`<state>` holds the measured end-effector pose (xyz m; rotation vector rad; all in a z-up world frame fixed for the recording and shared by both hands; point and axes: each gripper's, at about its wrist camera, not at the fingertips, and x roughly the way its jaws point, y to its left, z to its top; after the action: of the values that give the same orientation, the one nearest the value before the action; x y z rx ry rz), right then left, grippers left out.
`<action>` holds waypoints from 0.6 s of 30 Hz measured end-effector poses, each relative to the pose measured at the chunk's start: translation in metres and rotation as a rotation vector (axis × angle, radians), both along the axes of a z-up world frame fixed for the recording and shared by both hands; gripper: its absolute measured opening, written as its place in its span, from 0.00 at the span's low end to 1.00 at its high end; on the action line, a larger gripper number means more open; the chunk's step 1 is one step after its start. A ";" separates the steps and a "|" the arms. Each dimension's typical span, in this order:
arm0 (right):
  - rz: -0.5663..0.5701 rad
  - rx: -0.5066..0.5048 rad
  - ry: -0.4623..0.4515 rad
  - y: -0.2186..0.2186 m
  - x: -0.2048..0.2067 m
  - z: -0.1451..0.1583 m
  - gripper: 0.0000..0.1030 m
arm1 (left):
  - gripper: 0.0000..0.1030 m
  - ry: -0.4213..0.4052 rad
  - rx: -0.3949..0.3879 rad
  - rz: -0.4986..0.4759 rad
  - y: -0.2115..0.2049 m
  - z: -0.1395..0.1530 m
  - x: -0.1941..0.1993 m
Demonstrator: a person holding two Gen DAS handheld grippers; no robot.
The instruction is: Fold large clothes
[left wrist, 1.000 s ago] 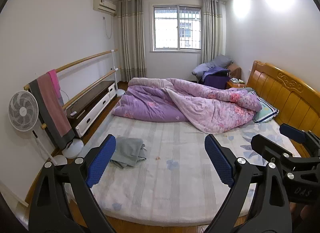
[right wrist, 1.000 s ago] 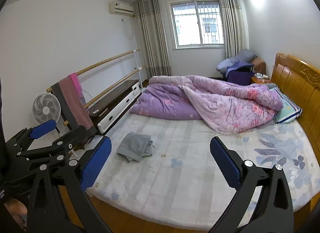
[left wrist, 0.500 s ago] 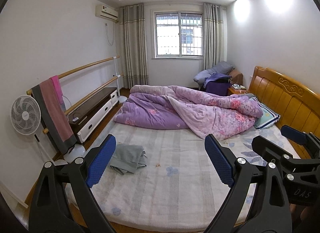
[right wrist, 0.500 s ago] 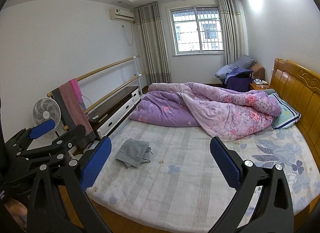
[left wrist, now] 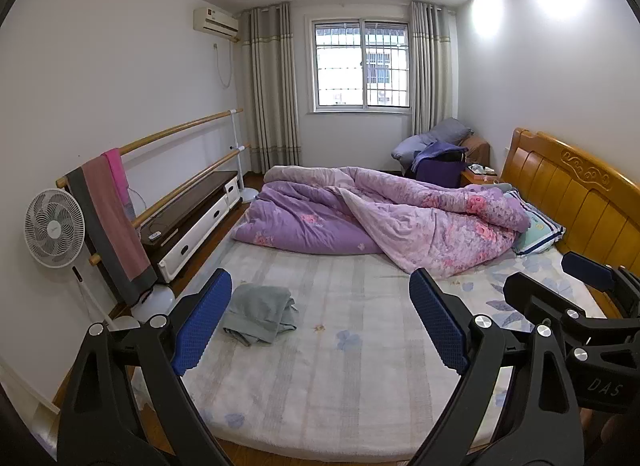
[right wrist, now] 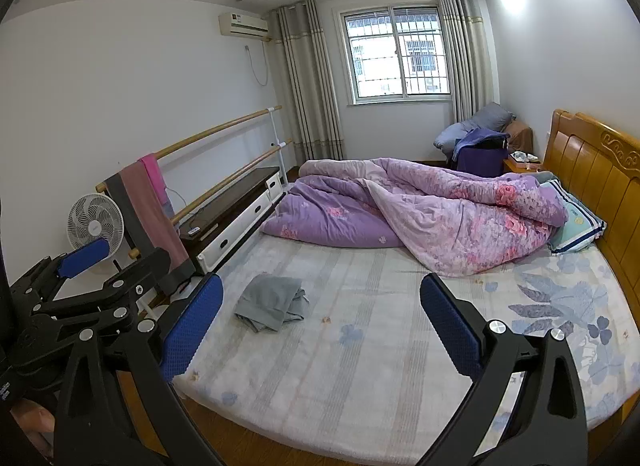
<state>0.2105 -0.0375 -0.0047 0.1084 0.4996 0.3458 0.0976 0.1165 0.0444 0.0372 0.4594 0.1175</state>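
1. The left gripper [left wrist: 320, 318] and right gripper [right wrist: 320, 326] are wide apart, holding nothing.
2. The gray clothes [left wrist: 259, 313] lie bunched on the bed [left wrist: 360, 386], near its left edge.
3. A one-layer pinch might leave them tangled.

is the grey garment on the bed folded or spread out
Neither: the grey garment lies bunched in a loose, uneven heap on the bed, with rumpled layers and no neat edges. Both open grippers are away from it.
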 end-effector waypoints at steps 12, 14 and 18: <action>-0.002 -0.002 0.015 0.002 0.006 -0.003 0.93 | 0.88 0.012 0.003 0.005 0.000 -0.003 0.005; -0.001 -0.001 0.016 0.001 0.006 -0.003 0.93 | 0.88 0.012 0.003 0.003 0.000 -0.004 0.005; -0.003 -0.002 0.017 0.001 0.006 -0.004 0.93 | 0.88 0.013 0.004 0.004 0.000 -0.004 0.005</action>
<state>0.2165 -0.0369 -0.0089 0.1108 0.5165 0.3415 0.1029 0.1162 0.0404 0.0407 0.4718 0.1222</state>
